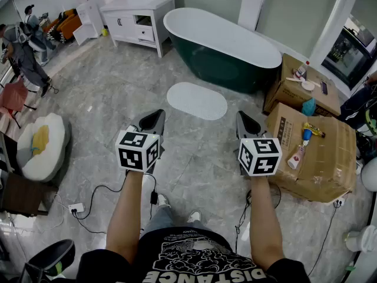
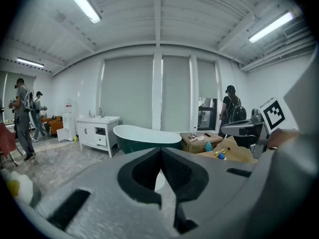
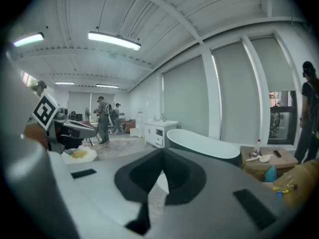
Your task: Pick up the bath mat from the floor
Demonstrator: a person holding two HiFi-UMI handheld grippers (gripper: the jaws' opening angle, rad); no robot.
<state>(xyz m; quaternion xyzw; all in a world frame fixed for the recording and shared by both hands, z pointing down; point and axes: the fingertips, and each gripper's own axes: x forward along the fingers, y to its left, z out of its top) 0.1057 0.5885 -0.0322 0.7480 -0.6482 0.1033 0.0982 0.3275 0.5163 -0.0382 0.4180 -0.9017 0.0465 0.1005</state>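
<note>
**Q:** Tool state and target location?

**A:** I read the left gripper (image 1: 154,120) and right gripper (image 1: 246,122) with fingers together, nothing held. The pale, flat oval bath mat (image 1: 197,101) lies on the grey marbled floor (image 1: 106,93), ahead of both grippers and near the dark green, white-rimmed bathtub (image 1: 221,46).

**Q:** Failure modes?

**A:** The mat looks thin and limp, flush with smooth, hard flooring. Closed fingers cannot take an edge, and a shallow pinch may slip or push it along. The brown cardboard box (image 1: 321,158) stands close on the right — collision risk.

bright, even indoor light, soft shadows
ceiling tube lights (image 2: 79,3) glare white; gripper views bulge, with dark corners; left gripper (image 2: 160,156) looks soft up close.
</note>
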